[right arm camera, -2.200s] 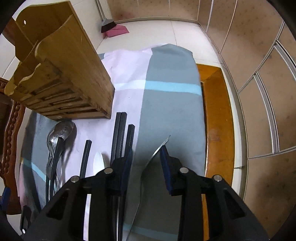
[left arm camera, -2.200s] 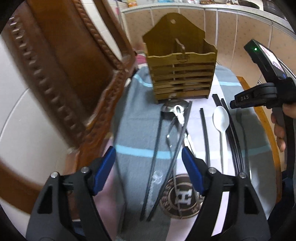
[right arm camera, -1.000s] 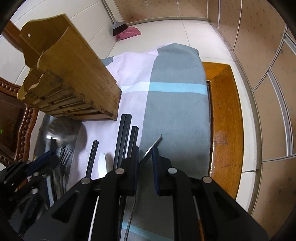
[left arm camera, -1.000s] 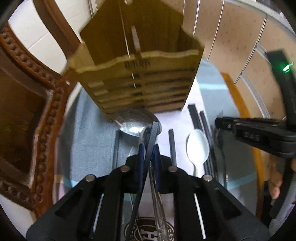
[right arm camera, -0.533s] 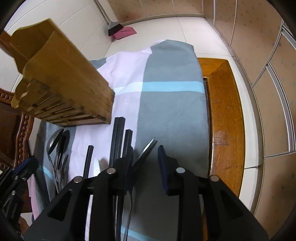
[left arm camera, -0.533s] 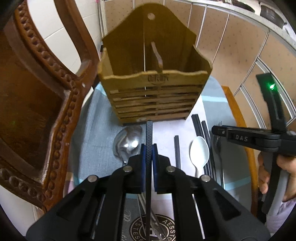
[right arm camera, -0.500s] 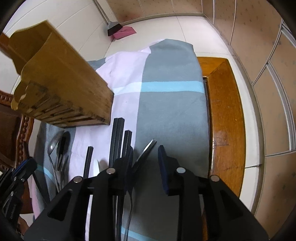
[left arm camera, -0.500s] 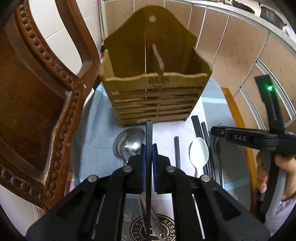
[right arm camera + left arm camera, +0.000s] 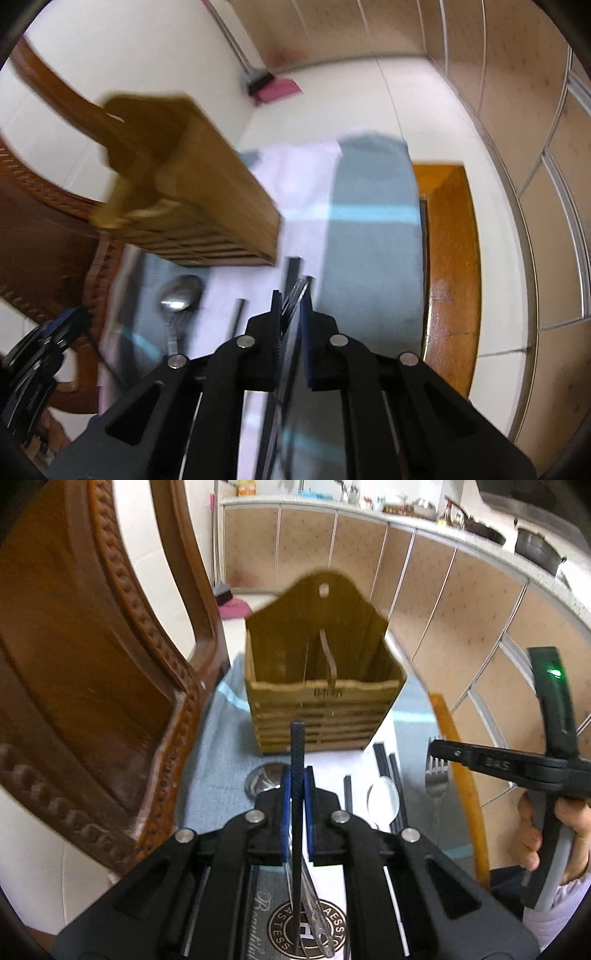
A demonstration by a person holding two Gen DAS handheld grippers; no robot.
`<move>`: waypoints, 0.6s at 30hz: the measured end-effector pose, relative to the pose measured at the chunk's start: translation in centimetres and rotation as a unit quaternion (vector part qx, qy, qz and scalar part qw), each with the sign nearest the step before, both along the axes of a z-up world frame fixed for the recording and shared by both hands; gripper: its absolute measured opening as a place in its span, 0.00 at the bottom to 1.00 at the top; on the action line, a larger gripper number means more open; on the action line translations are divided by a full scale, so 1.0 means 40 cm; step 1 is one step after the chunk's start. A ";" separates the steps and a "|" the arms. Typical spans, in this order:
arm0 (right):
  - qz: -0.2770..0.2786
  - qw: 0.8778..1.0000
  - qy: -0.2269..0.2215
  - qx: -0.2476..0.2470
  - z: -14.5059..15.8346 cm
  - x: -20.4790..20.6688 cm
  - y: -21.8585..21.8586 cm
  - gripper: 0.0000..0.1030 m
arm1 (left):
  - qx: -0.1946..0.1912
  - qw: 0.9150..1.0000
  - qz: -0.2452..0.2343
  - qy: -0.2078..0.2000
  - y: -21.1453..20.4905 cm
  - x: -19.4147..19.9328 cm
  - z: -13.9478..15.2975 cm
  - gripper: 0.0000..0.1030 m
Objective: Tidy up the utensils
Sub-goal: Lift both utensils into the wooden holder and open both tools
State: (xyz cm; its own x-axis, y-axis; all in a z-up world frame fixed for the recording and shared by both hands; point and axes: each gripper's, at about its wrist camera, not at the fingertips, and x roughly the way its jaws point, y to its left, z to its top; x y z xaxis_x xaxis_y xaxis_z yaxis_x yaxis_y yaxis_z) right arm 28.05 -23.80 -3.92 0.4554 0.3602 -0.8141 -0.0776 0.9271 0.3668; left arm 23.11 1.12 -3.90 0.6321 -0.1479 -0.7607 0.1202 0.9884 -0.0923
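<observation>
A: Where is there room to move?
B: A carved wooden chair [image 9: 92,686] fills the left of the left wrist view, close beside the table. The table's bare wooden edge [image 9: 448,258] runs down the right; a grey-and-pink cloth [image 9: 373,236] covers the rest.

A: And the wooden utensil holder [image 9: 321,701]?
B: Upper centre, upright on the cloth — its two compartments look empty, though the insides are dim.

A: The grippers?
B: The left gripper [image 9: 297,805] is clamped narrow on a black chopstick [image 9: 297,760] pointing at the holder. The right gripper [image 9: 291,314] is pinched on a metal fork [image 9: 436,779] — tines upward. A metal spoon [image 9: 264,779], white spoon [image 9: 384,803] and more chopsticks [image 9: 388,768] lie below the holder.
</observation>
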 end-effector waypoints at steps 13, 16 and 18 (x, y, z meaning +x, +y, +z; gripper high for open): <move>0.009 0.990 -0.138 0.029 0.245 -0.134 0.039 0.02 | -0.026 0.991 0.026 -0.128 0.041 -0.117 0.201 0.07; 0.003 0.985 -0.166 0.038 0.286 -0.143 0.044 0.02 | -0.031 0.986 0.037 -0.157 0.049 -0.126 0.230 0.07; 0.002 0.981 -0.189 0.051 0.309 -0.142 0.044 0.02 | -0.038 0.981 0.048 -0.183 0.055 -0.128 0.262 0.07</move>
